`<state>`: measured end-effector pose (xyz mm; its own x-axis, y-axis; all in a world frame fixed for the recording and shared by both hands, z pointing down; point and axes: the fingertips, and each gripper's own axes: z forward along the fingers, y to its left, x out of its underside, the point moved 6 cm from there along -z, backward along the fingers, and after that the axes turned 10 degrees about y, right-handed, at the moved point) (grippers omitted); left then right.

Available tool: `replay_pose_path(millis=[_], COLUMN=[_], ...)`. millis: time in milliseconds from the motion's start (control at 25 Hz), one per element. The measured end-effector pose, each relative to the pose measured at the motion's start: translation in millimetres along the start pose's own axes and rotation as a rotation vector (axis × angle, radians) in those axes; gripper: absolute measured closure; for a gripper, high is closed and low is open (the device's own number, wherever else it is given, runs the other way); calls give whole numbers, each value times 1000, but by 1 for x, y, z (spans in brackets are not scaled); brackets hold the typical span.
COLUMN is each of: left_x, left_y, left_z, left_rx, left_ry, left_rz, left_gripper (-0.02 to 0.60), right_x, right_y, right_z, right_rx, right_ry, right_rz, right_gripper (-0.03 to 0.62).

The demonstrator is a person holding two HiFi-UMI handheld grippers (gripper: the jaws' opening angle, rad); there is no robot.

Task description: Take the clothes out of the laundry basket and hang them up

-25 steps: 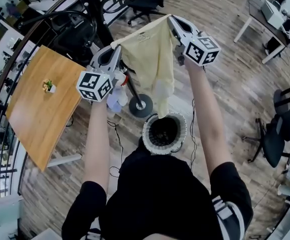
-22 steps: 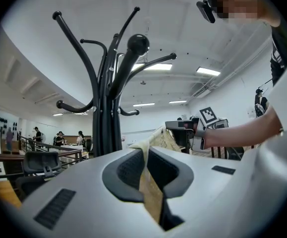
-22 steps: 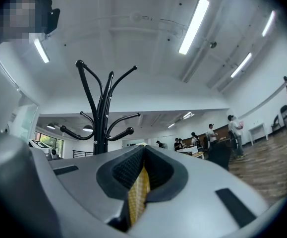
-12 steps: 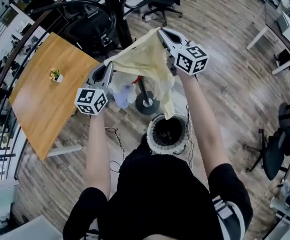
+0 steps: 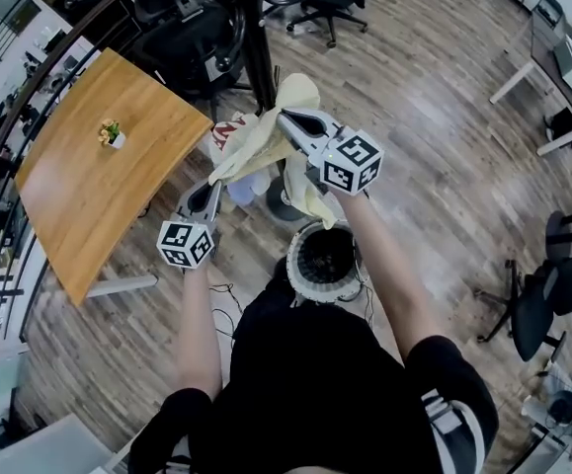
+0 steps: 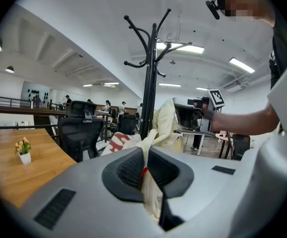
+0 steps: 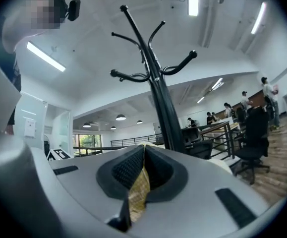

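Note:
A pale yellow garment hangs bunched between my two grippers, just in front of the black coat stand. My left gripper is shut on one edge of the garment. Higher and to the right, my right gripper is shut on another edge, and yellow cloth shows pinched between its jaws. The stand's hooked arms rise right ahead in both gripper views. The round white laundry basket stands on the floor below my right arm, dark inside.
A wooden table with a small potted plant lies to the left. A white-and-red garment and a bluish cloth hang low by the stand's pole. The stand's round base sits beyond the basket. Office chairs and desks stand around.
Both grippers have come closer together and nearer the coat stand. The garment, spread wide a second ago, is now bunched between them. The left gripper has dropped lower.

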<state>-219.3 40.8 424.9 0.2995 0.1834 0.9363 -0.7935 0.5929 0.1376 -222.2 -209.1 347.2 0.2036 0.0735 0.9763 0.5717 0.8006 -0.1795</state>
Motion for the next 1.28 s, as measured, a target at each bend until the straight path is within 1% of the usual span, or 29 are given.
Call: replay_pose_path(millis=[120, 280, 360, 520, 600, 640, 720, 840, 1000, 1120, 1160, 1200, 1280], left_x=[30, 67, 84, 111, 119, 122, 125, 125, 125, 122, 120, 118, 113], left_y=[-5, -10, -14, -29, -35, -36, -34, -24, -15, -14, -14, -14, -15], left_z=[3, 18, 28, 47, 49, 48, 46, 46, 50, 55, 56, 58, 63], left_rx=[18, 45, 67, 163, 195, 204, 210, 202, 206, 232, 242, 252, 271], left_ry=[40, 89, 122, 213, 250, 260, 265, 260, 274, 278, 279, 279, 278], left_rz=[-52, -117, -134, -170, -159, -150, -142, -143, -129, -103, -89, -74, -41], left_gripper=[549, 548, 548, 537, 479, 476, 476, 476, 476, 476, 476, 476, 476], right_x=[24, 67, 94, 142, 157, 162, 170, 179, 185, 188, 190, 192, 196], right_y=[19, 35, 40, 35, 29, 24, 15, 4, -4, -4, -4, -4, -4], right_z=[5, 10, 12, 10, 6, 3, -2, -8, -10, -10, -10, -11, -15], right_rx=[-19, -36, -31, 17, 53, 73, 121, 187, 236, 252, 257, 264, 284], right_ry=[76, 175, 236, 348, 387, 402, 420, 422, 409, 398, 397, 395, 387], right_rz=[-47, -42, -33, -9, -8, -7, 5, 32, 46, 60, 67, 76, 98], right_gripper=[582, 582, 582, 582, 580, 580, 580, 579, 566, 527, 488, 464, 461])
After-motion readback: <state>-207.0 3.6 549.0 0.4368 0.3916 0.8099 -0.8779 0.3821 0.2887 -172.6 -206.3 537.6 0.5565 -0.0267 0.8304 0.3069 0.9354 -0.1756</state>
